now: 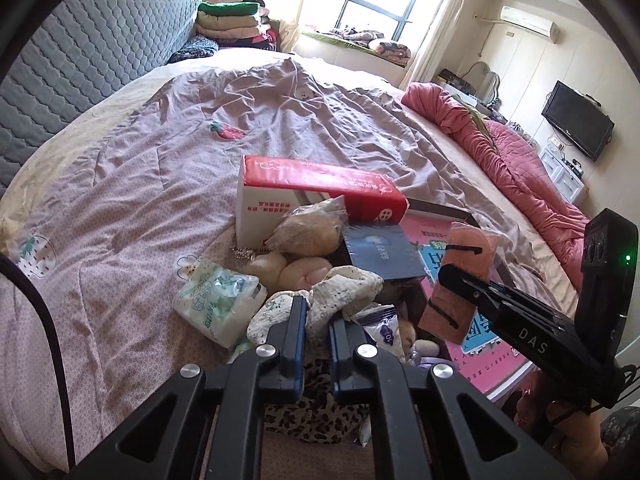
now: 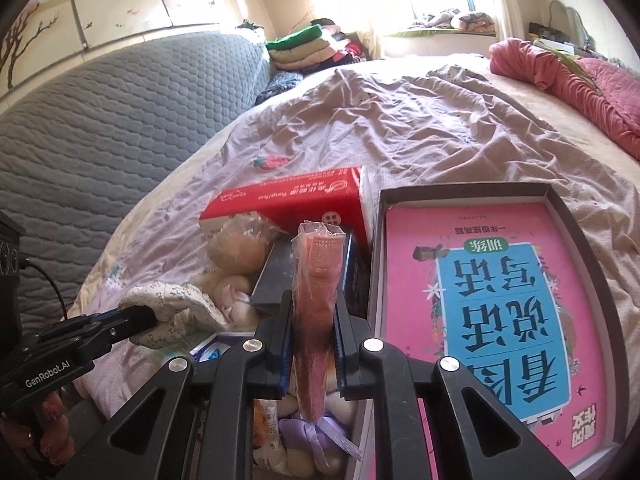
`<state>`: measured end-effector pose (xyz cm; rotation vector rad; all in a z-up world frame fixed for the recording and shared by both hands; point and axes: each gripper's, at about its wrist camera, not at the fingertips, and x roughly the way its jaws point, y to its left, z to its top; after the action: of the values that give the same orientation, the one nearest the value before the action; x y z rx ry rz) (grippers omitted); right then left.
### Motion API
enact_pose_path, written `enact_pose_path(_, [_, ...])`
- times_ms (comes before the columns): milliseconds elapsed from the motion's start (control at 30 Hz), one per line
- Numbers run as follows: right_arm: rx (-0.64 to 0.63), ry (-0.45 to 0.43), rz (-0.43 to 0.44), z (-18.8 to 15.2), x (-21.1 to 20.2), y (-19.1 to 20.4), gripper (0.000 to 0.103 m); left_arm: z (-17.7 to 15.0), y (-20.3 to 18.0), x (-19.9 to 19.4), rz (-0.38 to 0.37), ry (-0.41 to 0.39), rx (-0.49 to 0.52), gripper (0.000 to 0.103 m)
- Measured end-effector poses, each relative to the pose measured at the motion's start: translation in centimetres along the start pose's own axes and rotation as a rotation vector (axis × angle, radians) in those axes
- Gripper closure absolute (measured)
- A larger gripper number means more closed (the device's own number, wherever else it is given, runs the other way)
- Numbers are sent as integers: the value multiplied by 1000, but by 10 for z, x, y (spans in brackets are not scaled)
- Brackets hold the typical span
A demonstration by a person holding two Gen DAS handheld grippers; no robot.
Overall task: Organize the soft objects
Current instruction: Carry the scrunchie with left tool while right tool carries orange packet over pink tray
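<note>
My left gripper (image 1: 317, 312) is shut on a white speckled cloth (image 1: 340, 292), held over a pile of soft things on the bed; it also shows in the right wrist view (image 2: 154, 314) gripping the cloth (image 2: 176, 304). My right gripper (image 2: 313, 312) is shut on an orange cloth in a clear wrapper (image 2: 318, 276), held upright above the pile; in the left wrist view the gripper (image 1: 454, 276) and the packet (image 1: 466, 264) are at right. The pile holds a bagged tan plush (image 1: 308, 232), pale round plush pieces (image 1: 288, 270) and a purple item (image 2: 304, 432).
A red and white box (image 1: 312, 184) and a dark blue box (image 1: 380, 252) lie behind the pile. A dark tray (image 2: 460, 192) holds a pink book (image 2: 500, 320). A green-white tissue pack (image 1: 218, 304) lies at left. A red quilt (image 1: 512, 152) lies at right.
</note>
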<state>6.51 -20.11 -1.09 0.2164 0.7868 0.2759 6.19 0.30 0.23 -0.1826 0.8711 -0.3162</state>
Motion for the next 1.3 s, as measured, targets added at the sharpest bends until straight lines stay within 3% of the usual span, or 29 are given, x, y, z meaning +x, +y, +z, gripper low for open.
enact_pose_path(267, [7, -54, 17, 6, -24, -3, 87, 9, -18, -19, 0, -44, 19, 93])
enact_pose_path(633, [42, -139, -40, 7, -74, -23, 87, 17, -63, -35, -38, -70, 87, 93])
enact_pose_path(1000, [142, -180, -100, -5, -116, -66, 87, 9, -121, -25, -104, -36, 175, 93])
enact_pose_path(1300, [223, -158, -116, -13, -124, -93, 87, -2, -153, -1, -135, 22, 217, 93])
